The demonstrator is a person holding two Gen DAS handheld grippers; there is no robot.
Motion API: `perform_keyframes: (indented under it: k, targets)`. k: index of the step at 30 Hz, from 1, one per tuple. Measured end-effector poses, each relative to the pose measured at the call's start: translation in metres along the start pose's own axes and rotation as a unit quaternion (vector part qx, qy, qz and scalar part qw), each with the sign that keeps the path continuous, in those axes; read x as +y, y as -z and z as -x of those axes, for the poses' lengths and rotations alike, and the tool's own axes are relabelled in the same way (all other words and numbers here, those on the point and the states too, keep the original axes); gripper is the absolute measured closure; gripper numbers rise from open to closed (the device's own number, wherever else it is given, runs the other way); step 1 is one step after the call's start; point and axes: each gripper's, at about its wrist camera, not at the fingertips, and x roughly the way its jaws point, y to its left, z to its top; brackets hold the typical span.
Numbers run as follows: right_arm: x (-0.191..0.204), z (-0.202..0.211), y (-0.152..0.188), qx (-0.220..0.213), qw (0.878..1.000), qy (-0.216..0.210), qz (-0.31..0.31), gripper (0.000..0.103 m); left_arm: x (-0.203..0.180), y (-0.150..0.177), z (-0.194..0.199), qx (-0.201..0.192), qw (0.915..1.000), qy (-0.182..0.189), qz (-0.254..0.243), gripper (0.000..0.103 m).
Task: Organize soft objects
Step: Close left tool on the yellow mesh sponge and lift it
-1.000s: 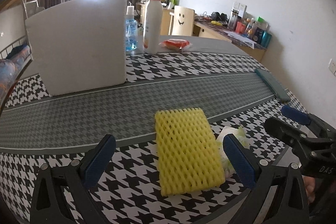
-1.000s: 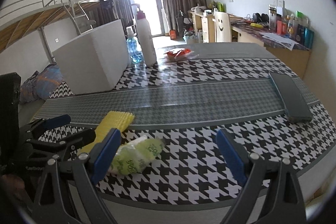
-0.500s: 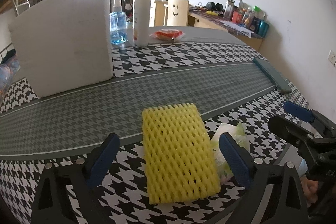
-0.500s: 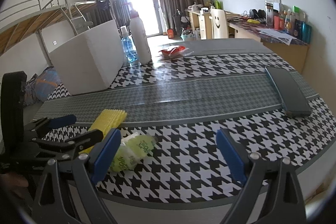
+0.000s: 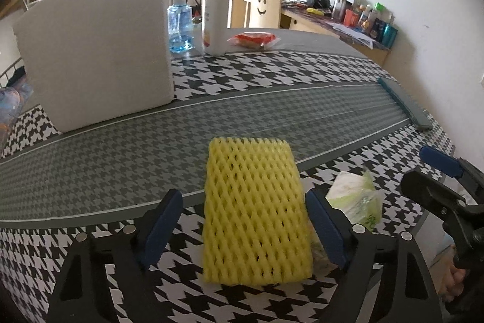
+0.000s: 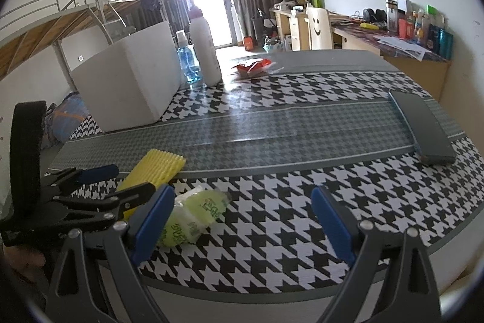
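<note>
The yellow foam net (image 5: 257, 214) is lying flat at the table's near edge, and the left gripper (image 5: 245, 229) is closing around it, pads not yet pressing. At its three o'clock, a green tissue pack (image 5: 357, 199) is crowding the right pad and risks getting pinched too. The right gripper (image 6: 242, 226) is hovering, jaws apart, empty. The houndstooth tablecloth (image 6: 302, 99) is stretching toward a white foam box (image 5: 96, 50) at eleven o'clock.

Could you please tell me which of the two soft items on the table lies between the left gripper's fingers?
The yellow foam net; the green tissue pack lies outside the left gripper, whose jaws are closing.
</note>
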Motion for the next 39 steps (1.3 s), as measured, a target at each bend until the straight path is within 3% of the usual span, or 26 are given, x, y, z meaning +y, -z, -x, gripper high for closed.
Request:
perform_keyframes:
  k: [12,19,28,39]
  targets:
    - [0.013,-0.011,0.005,0.023,0.999,-0.016,0.015,0.009,0.008,0.005,-0.002,0.008,0.9999,-0.008,-0.003,0.041]
    - [0.02,-0.014,0.007,0.037,0.999,-0.022,0.017,0.009,0.006,0.005,-0.001,0.003,0.9998,0.017,-0.011,0.079]
    - [0.032,-0.021,0.012,0.058,0.997,-0.045,0.022,0.009,0.008,0.004,0.018,-0.028,0.9992,0.029,-0.01,0.082]
    - [0.041,-0.026,0.014,0.077,0.995,-0.056,0.02,0.009,0.02,0.008,0.028,-0.033,0.999,0.027,-0.007,0.082]
